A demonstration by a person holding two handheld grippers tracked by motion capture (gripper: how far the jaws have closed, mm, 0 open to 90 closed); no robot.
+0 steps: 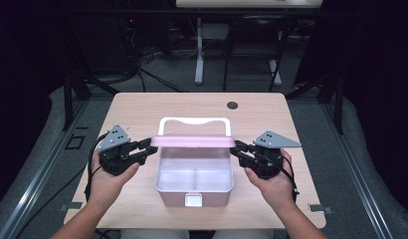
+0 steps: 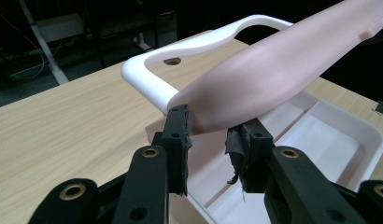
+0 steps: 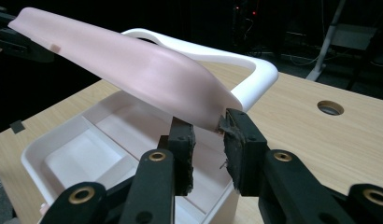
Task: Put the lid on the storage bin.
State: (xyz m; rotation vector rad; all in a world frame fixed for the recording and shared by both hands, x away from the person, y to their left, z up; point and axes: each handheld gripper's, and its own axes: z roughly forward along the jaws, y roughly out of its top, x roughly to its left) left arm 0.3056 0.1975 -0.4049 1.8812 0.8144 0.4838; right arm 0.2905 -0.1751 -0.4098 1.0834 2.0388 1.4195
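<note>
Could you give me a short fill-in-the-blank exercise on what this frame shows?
1. The pink lid is held at its two ends above the open ____.
2. The box has ____ compartments inside.
3. The handle behind the lid is ____ in colour.
4. The box rests on a wooden ____.

Missing words: box; two; white; table

The tabletop [image 1: 142, 107] lies bare in the upper part of the high view, save a small round hole [image 1: 232, 105], so a claw could pass freely there. At frame centre the pink lid [image 1: 194, 142] stands half raised over the open box [image 1: 194, 179], narrowing the way in from above. The white handle [image 1: 194, 121] juts behind it. Bare strips run left and right of the box, where the left claw [image 1: 151, 150] and right claw [image 1: 236, 148] sit.
</note>
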